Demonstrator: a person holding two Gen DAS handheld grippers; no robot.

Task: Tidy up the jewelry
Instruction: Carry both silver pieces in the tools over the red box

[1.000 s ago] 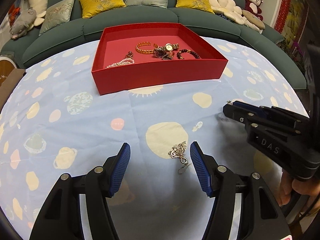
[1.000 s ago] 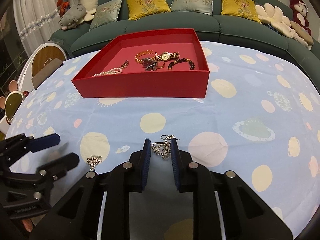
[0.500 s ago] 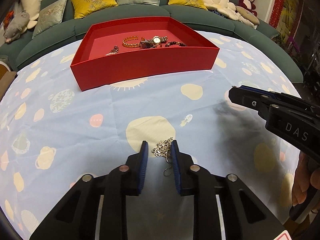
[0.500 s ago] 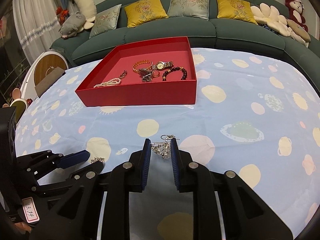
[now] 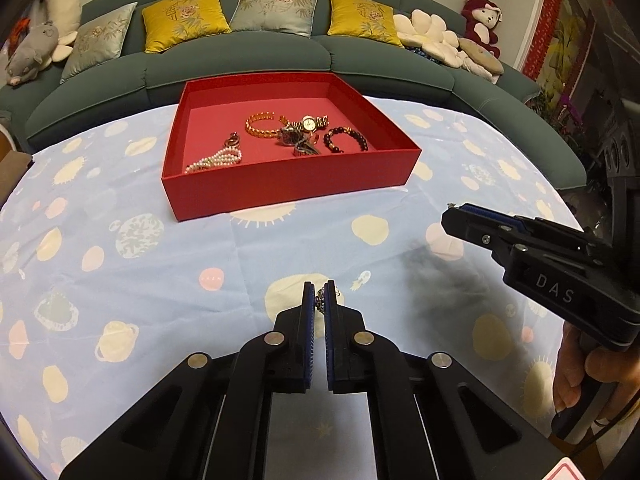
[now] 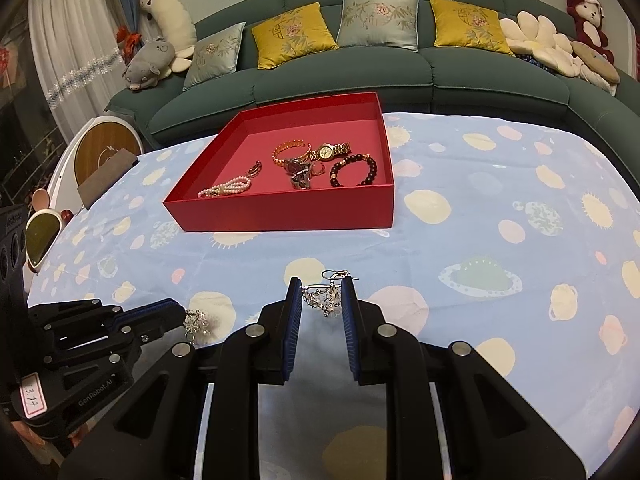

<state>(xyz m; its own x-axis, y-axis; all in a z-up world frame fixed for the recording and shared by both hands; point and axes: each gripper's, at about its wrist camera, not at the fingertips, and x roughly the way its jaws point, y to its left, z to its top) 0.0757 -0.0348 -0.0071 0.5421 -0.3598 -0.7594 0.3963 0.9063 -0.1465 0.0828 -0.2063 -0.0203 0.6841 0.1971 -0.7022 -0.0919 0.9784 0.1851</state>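
Red cardboard makes the landmark: the open red box point(image 6: 280, 210) sits on the pale blue planet-print cloth point(image 6: 480, 220) in front of the green sofa point(image 6: 360, 68). Inside it, from left to right, lie a pearl strand point(image 6: 226, 189), a small ring-like piece point(image 6: 254, 169), a gold bangle point(image 6: 287, 149), a dark tangle of pieces point(image 6: 301, 172) beside a gold watch point(image 6: 329, 151), and a dark bead bracelet point(image 6: 354, 169) close to the box's right wall. Nearer than the box and to its left in the right wrist view, the left gripper point(image 6: 182, 316) has its blue pads pressed almost together, pinching a silver flower earring point(image 6: 197, 324) that hangs from their tips, seemingly off the cloth; in its own view the same piece point(image 5: 320, 300) shows only as a sliver in the narrow gap. Right of that, straight in front of the box's near wall, the right gripper point(image 6: 322, 300) holds a second silver earring point(image 6: 326, 296) between its pads — the pads stand a little apart, touching the cluster's sides, its hooks poking out toward the box. From the left wrist view the right gripper point(image 5: 460, 216) hovers above the cloth, off the box's right corner, with the person's hand point(image 5: 592, 368) gripping its handle.
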